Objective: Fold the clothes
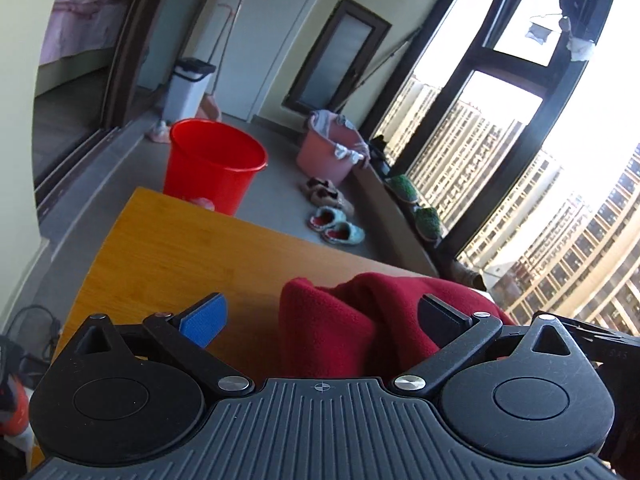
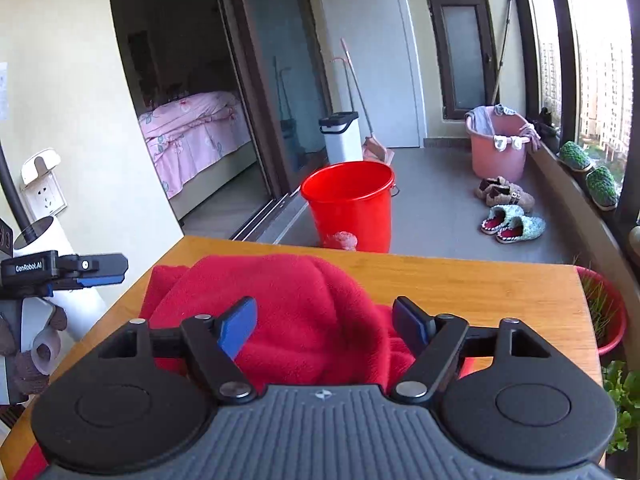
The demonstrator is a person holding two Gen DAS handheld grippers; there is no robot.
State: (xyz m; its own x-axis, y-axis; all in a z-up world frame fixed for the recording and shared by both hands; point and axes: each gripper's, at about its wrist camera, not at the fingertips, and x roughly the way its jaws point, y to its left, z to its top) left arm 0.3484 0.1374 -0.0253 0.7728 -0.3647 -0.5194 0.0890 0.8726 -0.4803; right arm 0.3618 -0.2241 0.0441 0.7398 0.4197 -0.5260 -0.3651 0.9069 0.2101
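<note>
Wooden counter [image 2: 480, 292] carries a crumpled red fleece [image 2: 288, 304] just ahead of both gaping, empty claws, left [image 1: 322, 312] and right [image 2: 324, 320]. Beyond it, a red bucket [image 2: 348, 200] looks empty; further right, a pink tub [image 2: 498, 148] holds draped clothes.

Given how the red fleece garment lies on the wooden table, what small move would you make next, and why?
Probably lower the right gripper onto the near edge of the bunched red fleece garment and pinch it. Both it and the left gripper are open and hold nothing, and the cloth lies crumpled on the wooden table.
</note>
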